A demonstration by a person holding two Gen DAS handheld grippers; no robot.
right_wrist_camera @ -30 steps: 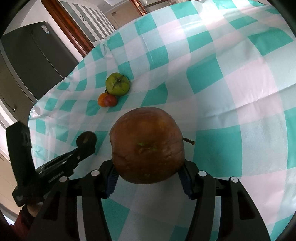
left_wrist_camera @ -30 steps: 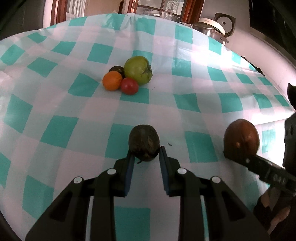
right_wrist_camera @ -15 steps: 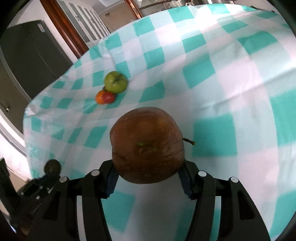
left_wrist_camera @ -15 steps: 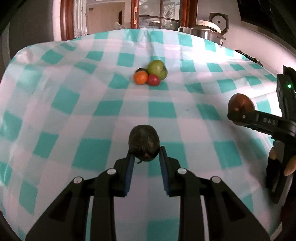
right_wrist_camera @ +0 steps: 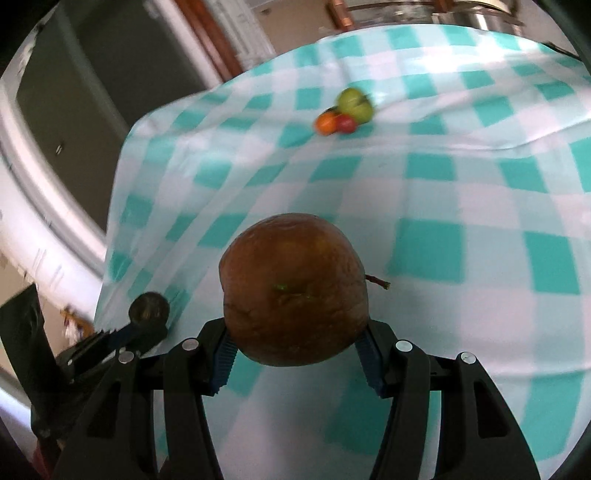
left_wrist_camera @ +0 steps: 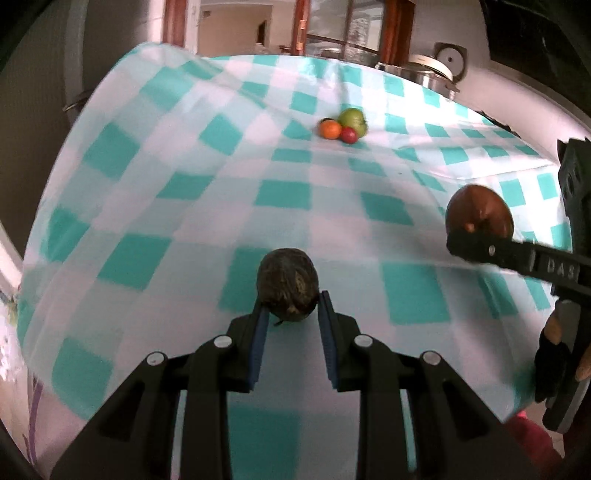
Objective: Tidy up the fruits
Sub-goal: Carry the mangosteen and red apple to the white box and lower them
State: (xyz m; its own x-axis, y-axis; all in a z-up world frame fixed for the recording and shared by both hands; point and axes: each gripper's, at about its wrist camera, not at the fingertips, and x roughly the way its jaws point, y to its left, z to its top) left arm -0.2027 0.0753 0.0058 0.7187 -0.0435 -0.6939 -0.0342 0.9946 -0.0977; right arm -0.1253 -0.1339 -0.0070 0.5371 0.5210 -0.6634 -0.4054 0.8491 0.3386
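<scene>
Checked teal-white tablecloth (left_wrist_camera: 280, 192); steel pot (left_wrist_camera: 424, 75) at far edge; wooden door frame (left_wrist_camera: 301, 26) behind.

Two grippers, one dark fruit (left_wrist_camera: 287, 286), one brown fruit (right_wrist_camera: 294, 290), one green fruit (left_wrist_camera: 353, 119), one orange (left_wrist_camera: 330, 129), one red fruit (left_wrist_camera: 348, 135)

1. The right gripper (right_wrist_camera: 295, 354) held a large brown fruit (right_wrist_camera: 293, 290) clamped between its blue-padded fingers (right_wrist_camera: 223, 360), above the checked tablecloth (right_wrist_camera: 443, 206).
2. A short stem (right_wrist_camera: 377, 282) stuck out from the fruit's right side.
3. At lower left, the left gripper (right_wrist_camera: 147, 328) gripped a small dark fruit (right_wrist_camera: 149, 307) near the table's edge.
4. Far across the cloth lay a tight cluster: a green fruit (right_wrist_camera: 355, 104), an orange fruit (right_wrist_camera: 327, 123) and a red fruit (right_wrist_camera: 346, 123) touching one another, all blurred.
5. A metal pot (right_wrist_camera: 476, 14) stood beyond the far edge.
</scene>
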